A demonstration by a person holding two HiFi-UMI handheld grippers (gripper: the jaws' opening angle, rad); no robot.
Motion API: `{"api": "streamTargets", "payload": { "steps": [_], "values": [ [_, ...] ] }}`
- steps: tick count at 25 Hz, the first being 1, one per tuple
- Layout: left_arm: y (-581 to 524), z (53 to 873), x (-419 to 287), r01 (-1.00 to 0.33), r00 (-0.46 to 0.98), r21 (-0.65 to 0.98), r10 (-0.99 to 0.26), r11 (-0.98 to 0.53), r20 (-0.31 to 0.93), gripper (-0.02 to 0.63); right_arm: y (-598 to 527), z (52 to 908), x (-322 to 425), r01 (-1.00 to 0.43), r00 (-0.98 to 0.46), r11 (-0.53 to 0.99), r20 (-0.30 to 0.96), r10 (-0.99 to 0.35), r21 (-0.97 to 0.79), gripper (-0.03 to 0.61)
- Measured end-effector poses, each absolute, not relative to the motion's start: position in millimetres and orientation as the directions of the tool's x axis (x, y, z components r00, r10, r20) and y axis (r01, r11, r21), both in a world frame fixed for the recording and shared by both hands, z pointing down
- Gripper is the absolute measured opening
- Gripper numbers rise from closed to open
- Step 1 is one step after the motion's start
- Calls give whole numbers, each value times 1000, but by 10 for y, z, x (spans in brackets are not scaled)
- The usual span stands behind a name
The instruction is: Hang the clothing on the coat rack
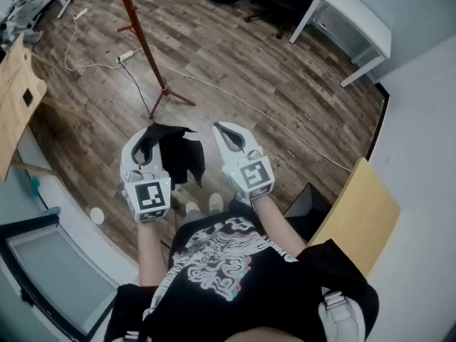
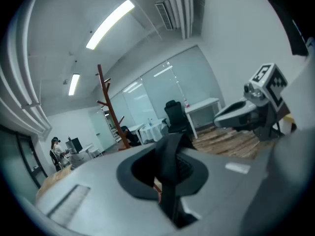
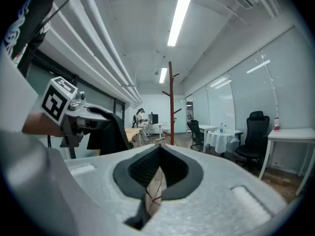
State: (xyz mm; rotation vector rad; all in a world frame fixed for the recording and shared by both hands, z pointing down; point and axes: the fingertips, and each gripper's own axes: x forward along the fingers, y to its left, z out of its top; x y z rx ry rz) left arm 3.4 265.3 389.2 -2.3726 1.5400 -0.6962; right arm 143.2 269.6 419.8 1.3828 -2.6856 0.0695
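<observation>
Left gripper [image 1: 140,142] pinches the black garment [image 1: 182,155]; right gripper [image 1: 222,130] is clenched, empty. I see the coat rack [image 1: 145,47] upright ahead of the left, well apart.

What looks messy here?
A cable trails loose across the floor past the coat rack's feet, easy to trip on. The black clothing hangs bunched from the left gripper.

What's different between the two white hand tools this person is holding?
The left gripper is clamped on a black garment; the right gripper is shut on nothing. Cloth hangs off the left gripper's tip, while the right gripper's tip is bare. Both are white and point toward the coat rack.
</observation>
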Motion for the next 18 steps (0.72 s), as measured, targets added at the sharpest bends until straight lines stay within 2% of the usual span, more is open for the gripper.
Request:
{"api": "streamTargets", "payload": {
  "steps": [5, 10, 15, 16, 17, 18],
  "values": [
    [3094, 3964, 68, -794, 385, -403, -889, -456, 248, 3, 3002, 4304, 1322, -812, -579, 584, 139, -803, -8, -2],
    [3242, 3884, -68, -805, 372, -406, -901, -433, 224, 3, 3085, 4255, 1156, -788, -608, 615, 132, -782, 14, -2],
    [3255, 3718, -83, -837, 344, -385, -921, -390, 184, 3, 3137, 4111, 1015, -699, -710, 714, 80, -699, 36, 4],
    [3255, 3696, -87, -839, 339, -386, -923, -384, 181, 3, 3145, 4140, 958, -668, -738, 743, 91, -669, 44, 100],
    [3252, 3680, -89, -841, 334, -386, -925, -379, 180, 3, 3146, 4173, 901, -639, -761, 767, 106, -641, 51, 137],
    [3239, 3661, -84, -841, 332, -388, -926, -376, 177, 3, 3136, 4210, 847, -614, -777, 786, 125, -617, 65, 145]
  ]
}}
